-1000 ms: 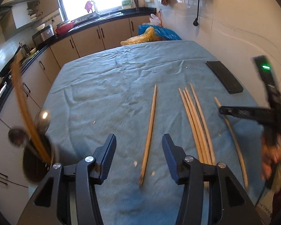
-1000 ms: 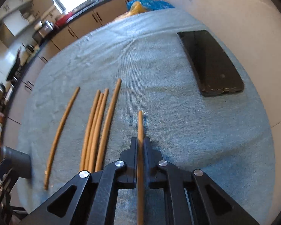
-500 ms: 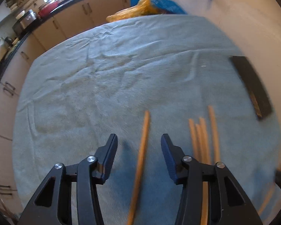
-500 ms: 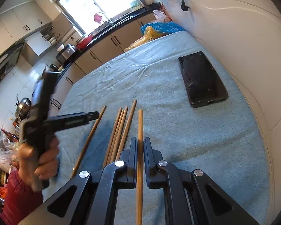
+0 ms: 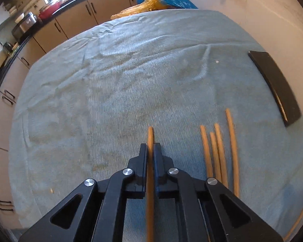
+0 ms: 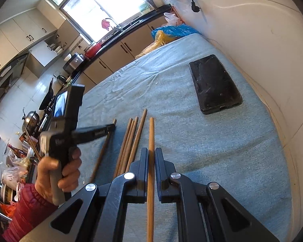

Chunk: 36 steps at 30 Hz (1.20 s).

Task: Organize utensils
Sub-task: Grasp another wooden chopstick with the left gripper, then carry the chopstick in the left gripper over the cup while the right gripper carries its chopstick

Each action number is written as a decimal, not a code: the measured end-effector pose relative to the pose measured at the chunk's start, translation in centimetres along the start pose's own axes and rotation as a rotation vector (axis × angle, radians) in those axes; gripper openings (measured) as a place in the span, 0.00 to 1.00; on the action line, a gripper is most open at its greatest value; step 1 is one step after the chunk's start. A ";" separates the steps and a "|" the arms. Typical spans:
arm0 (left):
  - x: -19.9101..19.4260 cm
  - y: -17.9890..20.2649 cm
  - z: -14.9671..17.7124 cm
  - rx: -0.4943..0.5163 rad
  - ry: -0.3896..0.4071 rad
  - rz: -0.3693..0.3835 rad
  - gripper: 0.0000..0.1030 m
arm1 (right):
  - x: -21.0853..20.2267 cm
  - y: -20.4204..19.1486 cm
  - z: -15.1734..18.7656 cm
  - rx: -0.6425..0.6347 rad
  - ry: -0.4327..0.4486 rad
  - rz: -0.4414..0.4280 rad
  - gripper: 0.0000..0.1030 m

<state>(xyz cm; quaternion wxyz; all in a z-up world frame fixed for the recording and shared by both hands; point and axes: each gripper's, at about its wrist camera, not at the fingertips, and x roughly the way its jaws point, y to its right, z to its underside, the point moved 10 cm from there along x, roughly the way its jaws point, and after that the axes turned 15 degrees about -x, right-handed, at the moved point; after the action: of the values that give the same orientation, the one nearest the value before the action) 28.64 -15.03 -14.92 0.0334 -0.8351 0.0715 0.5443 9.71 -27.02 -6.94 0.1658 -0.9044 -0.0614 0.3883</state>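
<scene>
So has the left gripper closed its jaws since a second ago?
Yes. The left gripper was open astride the chopstick; now its jaws clamp it on the blue cloth.

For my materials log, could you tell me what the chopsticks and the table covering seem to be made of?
Chopsticks: probably bamboo or wood, matte tan-brown, no metallic shine. Table covering: likely woven cloth, grey-blue, with ribbed texture and soft wrinkles.
</scene>
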 end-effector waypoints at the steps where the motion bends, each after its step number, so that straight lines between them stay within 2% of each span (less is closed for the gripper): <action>1: -0.5 -0.1 0.2 -0.003 0.013 0.009 0.06 | -0.1 -0.1 0.0 -0.004 0.003 0.000 0.07; 5: -4.6 -1.0 0.9 -0.025 0.111 0.032 0.06 | -1.2 -0.9 -0.5 -0.023 0.034 0.004 0.07; 8: -9.0 -1.8 1.2 -0.055 0.201 0.076 0.05 | -2.2 -1.9 -1.0 -0.041 0.074 0.005 0.07; 11: -13.8 -3.0 1.4 -0.077 0.306 0.097 0.05 | -3.5 -3.4 -1.7 -0.079 0.135 0.009 0.07; 17: -20.3 -5.7 2.4 -0.101 0.434 0.127 0.05 | -5.4 -7.8 -2.7 -0.174 0.232 0.000 0.07; 24: -23.6 -8.5 3.7 -0.136 0.483 0.156 0.05 | -5.9 -11.3 -3.4 -0.231 0.266 -0.005 0.07; 30: -25.0 -10.0 4.5 -0.158 0.500 0.189 0.05 | -6.0 -13.1 -3.8 -0.264 0.278 0.012 0.07; 36: -25.7 -10.9 4.9 -0.171 0.520 0.192 0.05 | -5.8 -14.4 -4.1 -0.288 0.283 0.018 0.07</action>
<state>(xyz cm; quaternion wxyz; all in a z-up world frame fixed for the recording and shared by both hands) 15.72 -1.47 6.30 -0.1082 -0.9359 0.1103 0.3166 8.92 -15.99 4.70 0.0380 -0.9648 -0.0842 0.2463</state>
